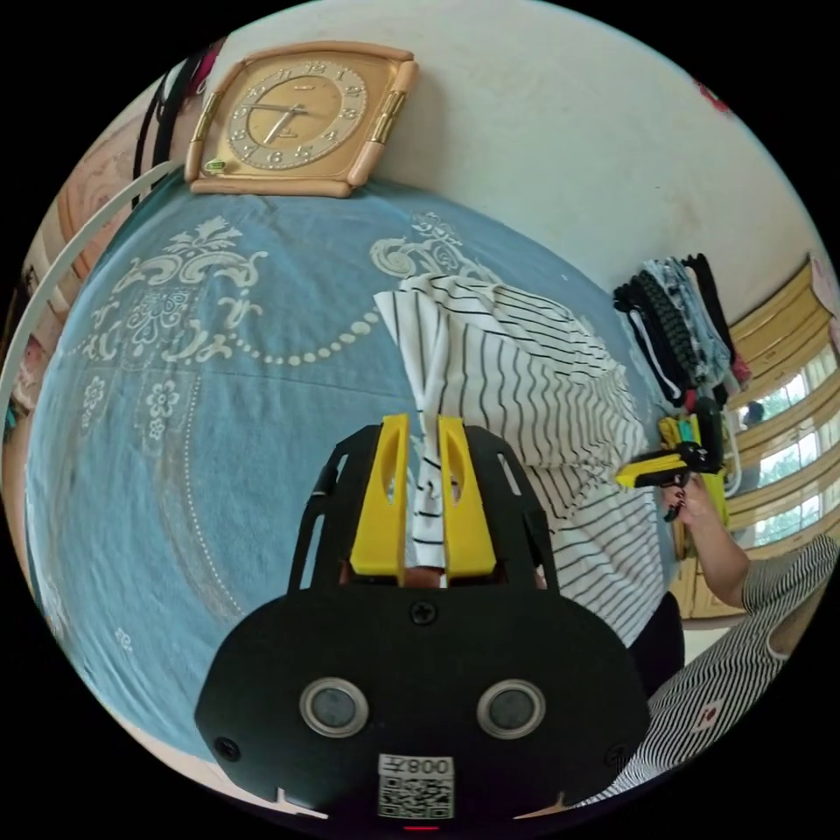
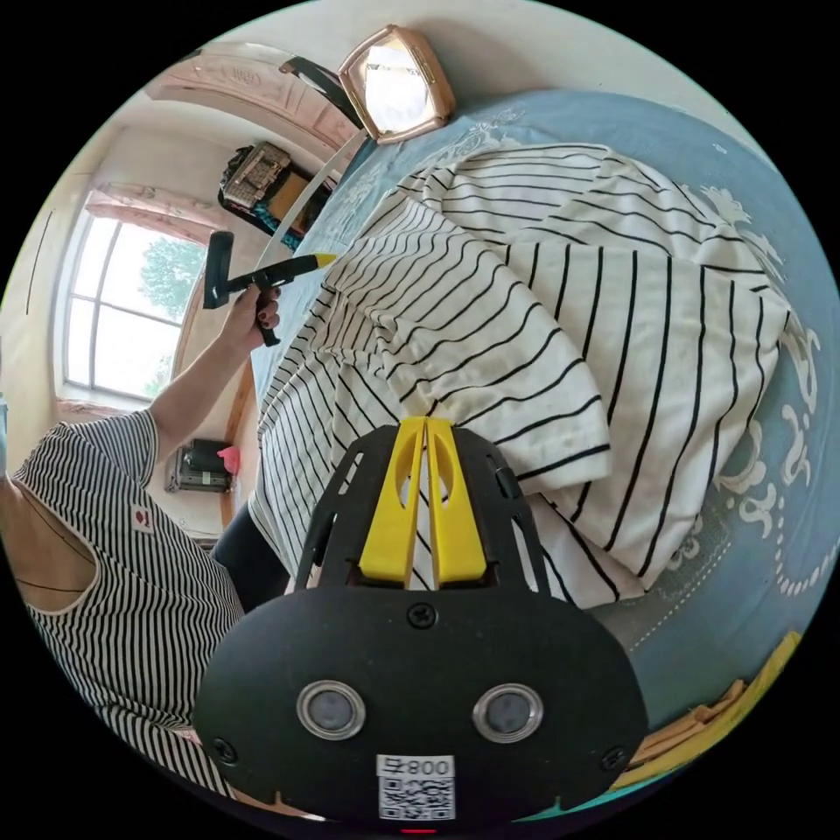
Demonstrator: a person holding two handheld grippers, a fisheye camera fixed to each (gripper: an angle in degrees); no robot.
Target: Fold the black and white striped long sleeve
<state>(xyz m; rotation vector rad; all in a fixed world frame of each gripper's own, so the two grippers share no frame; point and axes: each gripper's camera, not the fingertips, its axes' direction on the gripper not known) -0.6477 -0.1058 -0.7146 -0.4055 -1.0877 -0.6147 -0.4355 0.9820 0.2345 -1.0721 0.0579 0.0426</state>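
Striped long sleeve (image 1: 525,394) pinched in left tongs (image 1: 424,429), seemingly also right tongs (image 2: 426,424).

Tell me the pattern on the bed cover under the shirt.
Blue bed cover with white floral scrollwork and a beaded line; clearest in the left gripper view.

The shirt (image 1: 525,385) is soft knit cloth, matt, white with thin black stripes, and it lies in loose creased folds. Under it the blanket (image 1: 175,437) is a blue fleecy cloth with a slightly fuzzy nap and a cream printed pattern. The left gripper (image 1: 424,429) has smooth, matt yellow plastic jaws on a black plastic body with a dull finish and small metal screws; the right gripper (image 2: 426,429) is made the same way. The clock (image 1: 302,118) has a glossy tan frame, plastic or varnished wood, with shiny gold-coloured trim. The wall (image 1: 569,131) is smooth and matt.
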